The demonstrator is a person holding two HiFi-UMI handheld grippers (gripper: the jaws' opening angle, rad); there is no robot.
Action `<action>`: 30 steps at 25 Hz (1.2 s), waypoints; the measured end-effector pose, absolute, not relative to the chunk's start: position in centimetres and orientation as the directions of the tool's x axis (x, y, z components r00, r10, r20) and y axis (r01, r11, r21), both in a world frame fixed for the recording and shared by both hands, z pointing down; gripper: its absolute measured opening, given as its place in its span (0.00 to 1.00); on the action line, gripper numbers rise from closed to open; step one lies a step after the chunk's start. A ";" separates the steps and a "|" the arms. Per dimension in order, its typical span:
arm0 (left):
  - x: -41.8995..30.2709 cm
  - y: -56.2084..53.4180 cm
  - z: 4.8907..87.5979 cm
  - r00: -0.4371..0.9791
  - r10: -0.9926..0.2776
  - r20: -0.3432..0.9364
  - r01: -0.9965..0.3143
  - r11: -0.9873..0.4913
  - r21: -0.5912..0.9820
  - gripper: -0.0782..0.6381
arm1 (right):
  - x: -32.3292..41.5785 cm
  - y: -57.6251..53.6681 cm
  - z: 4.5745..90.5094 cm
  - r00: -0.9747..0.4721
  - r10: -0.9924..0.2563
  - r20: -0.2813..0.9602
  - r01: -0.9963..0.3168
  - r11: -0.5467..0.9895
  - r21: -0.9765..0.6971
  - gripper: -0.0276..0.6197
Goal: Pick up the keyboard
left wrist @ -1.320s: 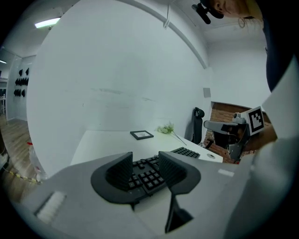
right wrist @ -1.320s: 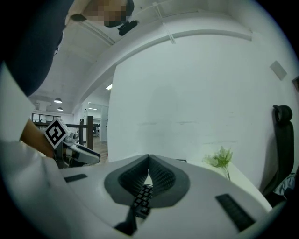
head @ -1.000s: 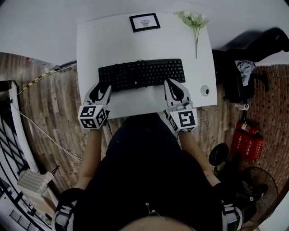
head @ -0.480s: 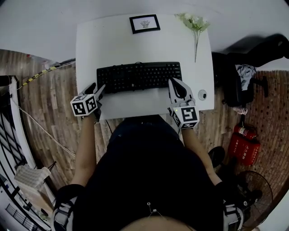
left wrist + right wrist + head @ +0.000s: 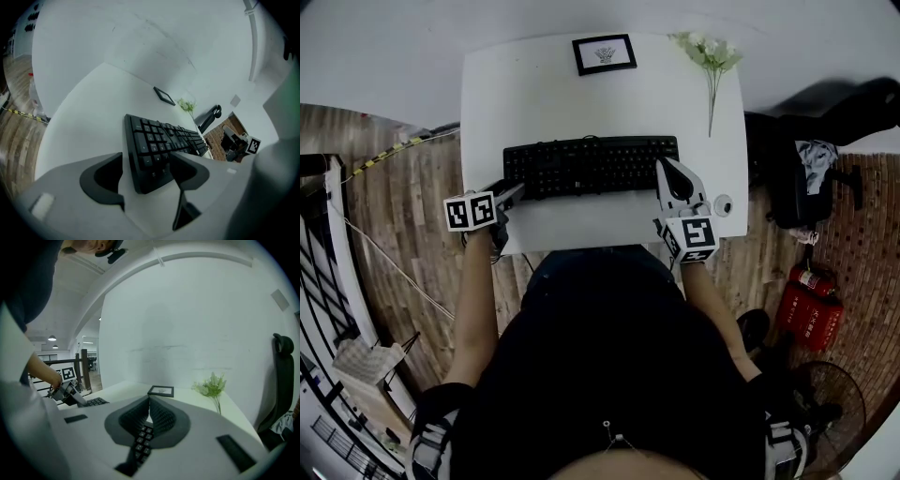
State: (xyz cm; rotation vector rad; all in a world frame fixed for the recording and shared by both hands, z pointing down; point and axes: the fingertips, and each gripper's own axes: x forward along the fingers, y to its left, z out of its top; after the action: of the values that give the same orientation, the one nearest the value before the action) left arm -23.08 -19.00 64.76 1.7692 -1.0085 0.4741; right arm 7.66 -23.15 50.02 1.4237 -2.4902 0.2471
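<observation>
I am holding my left gripper at the left end of the black rectangular plastic keyboard. Its jaws have just been opening and are standing wide, released, with that end between them, while my right gripper is poised at the right end, jaws clenched on nothing. The keyboard is lying flat across the white rectangular table, which is also bearing a small black-framed picture and a sprig of pale flowers. The table is standing against a plain white wall on a wood-plank floor, a red fire extinguisher lying to its right.
</observation>
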 end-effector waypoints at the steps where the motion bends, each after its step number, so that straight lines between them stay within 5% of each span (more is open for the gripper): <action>1: -23.1 -19.0 64.8 0.573 -0.412 0.709 -0.809 -0.144 0.570 0.53 | 7.6 -23.4 50.0 -0.486 -0.819 0.306 -0.863 0.505 -0.018 0.06; 20: -22.6 -18.7 63.6 0.545 -0.395 0.740 -0.827 -0.105 0.553 0.44 | 9.0 -24.0 51.4 -0.465 -0.816 0.344 -0.877 0.478 -0.051 0.06; 30: -21.5 -19.4 61.2 0.549 -0.414 0.726 -0.829 -0.163 0.534 0.42 | 14.4 -24.4 55.4 -0.451 -0.734 0.508 -0.876 0.473 -0.096 0.06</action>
State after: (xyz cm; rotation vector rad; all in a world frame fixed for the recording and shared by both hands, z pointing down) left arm -21.53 -19.45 61.23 1.7805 -1.0319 0.5169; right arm 14.42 -24.44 55.41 1.3470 -2.3263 0.4894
